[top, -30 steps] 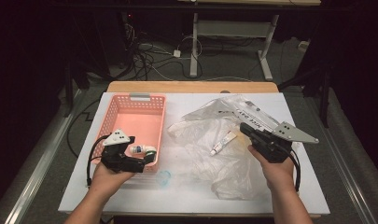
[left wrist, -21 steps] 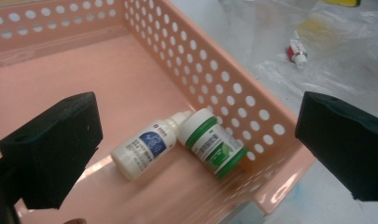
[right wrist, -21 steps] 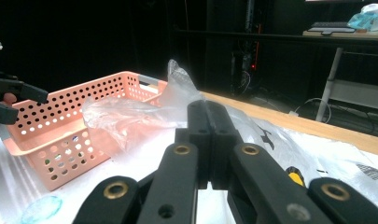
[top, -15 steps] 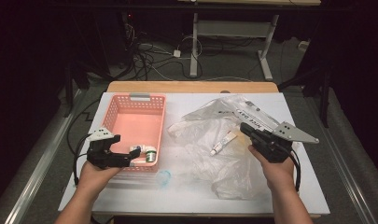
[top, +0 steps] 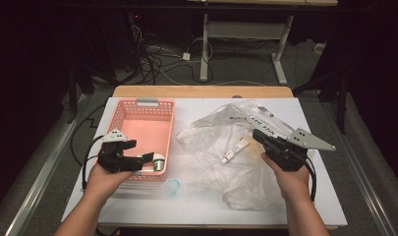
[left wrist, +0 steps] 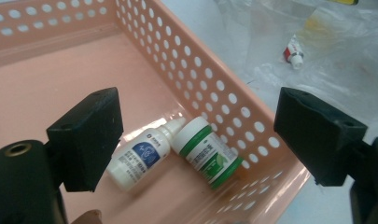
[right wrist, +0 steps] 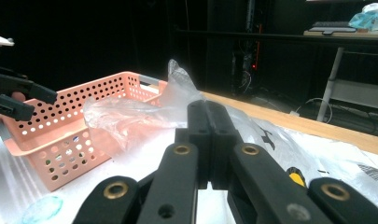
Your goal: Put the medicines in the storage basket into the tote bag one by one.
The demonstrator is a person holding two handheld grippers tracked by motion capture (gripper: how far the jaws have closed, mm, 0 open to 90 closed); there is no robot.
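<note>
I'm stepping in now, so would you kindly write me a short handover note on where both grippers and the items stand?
Left gripper: open over the pink basket, jaws just been closing, nothing between them.
Right gripper: shut on the clear plastic bag.
Done: white dropper bottle and green-capped bottle lie side by side in the basket.
Left: the small tube lies at the bag; a round clear lid sits on the table before the basket.

The clear plastic bag [top: 245,129] beside the right hand-held gripper [top: 259,135] has black letters reading "NICE DAY". The bottle labels are too small to read.
</note>
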